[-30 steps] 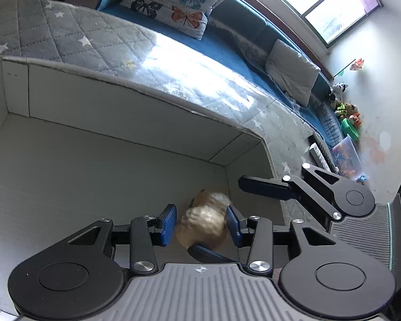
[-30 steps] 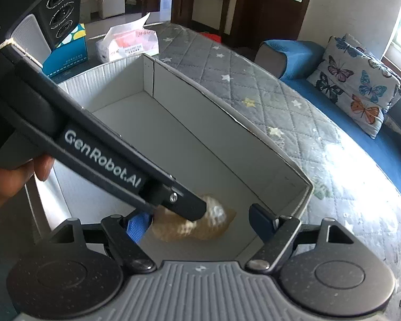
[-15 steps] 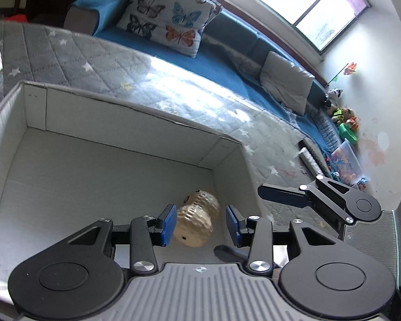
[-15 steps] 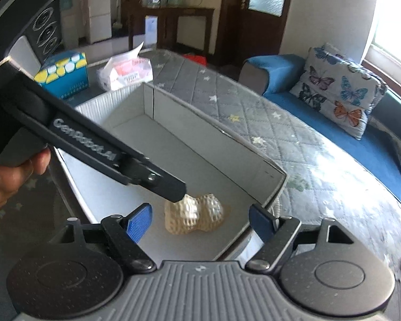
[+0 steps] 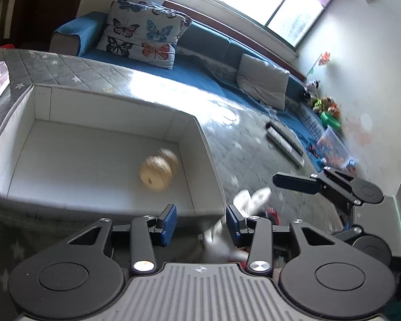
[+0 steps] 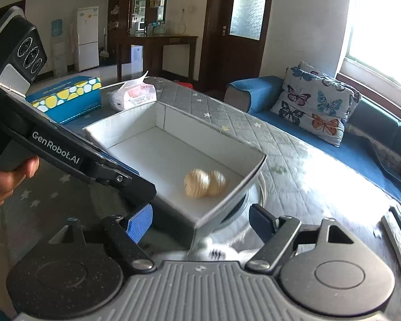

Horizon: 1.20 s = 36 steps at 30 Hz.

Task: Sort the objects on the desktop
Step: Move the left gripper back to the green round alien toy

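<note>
Blurring peanut toy (image 5: 159, 171) inside white box (image 5: 104, 101)

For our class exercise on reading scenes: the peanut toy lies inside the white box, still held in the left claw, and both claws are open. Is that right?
Not quite. The peanut toy does lie inside the white box, but nothing holds it: the left claw is open and apart from it, outside the box's near wall. The left wrist view shows this. The right claw is open too.
</note>
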Motion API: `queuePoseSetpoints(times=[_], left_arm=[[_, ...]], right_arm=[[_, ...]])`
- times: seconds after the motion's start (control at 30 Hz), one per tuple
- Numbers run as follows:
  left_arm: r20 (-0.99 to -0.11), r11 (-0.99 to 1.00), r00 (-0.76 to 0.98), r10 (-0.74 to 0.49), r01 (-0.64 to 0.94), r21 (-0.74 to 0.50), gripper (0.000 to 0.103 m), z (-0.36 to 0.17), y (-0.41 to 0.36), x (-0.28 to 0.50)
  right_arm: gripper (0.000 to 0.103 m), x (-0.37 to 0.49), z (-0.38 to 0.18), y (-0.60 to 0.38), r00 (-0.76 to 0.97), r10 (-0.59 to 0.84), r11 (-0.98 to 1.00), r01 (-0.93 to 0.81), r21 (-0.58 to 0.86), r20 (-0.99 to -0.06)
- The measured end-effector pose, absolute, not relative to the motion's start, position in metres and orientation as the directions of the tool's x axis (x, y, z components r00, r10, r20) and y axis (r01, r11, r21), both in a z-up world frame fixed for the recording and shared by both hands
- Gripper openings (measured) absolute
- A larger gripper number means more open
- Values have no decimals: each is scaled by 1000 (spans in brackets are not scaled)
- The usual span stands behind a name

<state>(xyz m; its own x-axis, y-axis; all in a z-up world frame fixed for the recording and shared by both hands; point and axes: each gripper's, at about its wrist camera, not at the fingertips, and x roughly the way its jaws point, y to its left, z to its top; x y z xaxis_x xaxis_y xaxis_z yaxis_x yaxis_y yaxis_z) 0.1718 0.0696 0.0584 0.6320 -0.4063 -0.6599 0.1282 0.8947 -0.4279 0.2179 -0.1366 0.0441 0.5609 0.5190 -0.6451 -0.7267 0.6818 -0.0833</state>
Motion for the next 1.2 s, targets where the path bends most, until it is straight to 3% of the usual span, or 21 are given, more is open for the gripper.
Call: queuePoseSetpoints(times=[0.53,1.2], left_arm=[[-674,874,572,-467,184,-449,43,32,33,86],[-686,837,500,-529,175,-518,43,6,19,88]], right_arm=[[81,109,5,-186,556,538,711,-703,-14,-634],[75,110,-39,-193,485,563,737,-661,141,-669]])
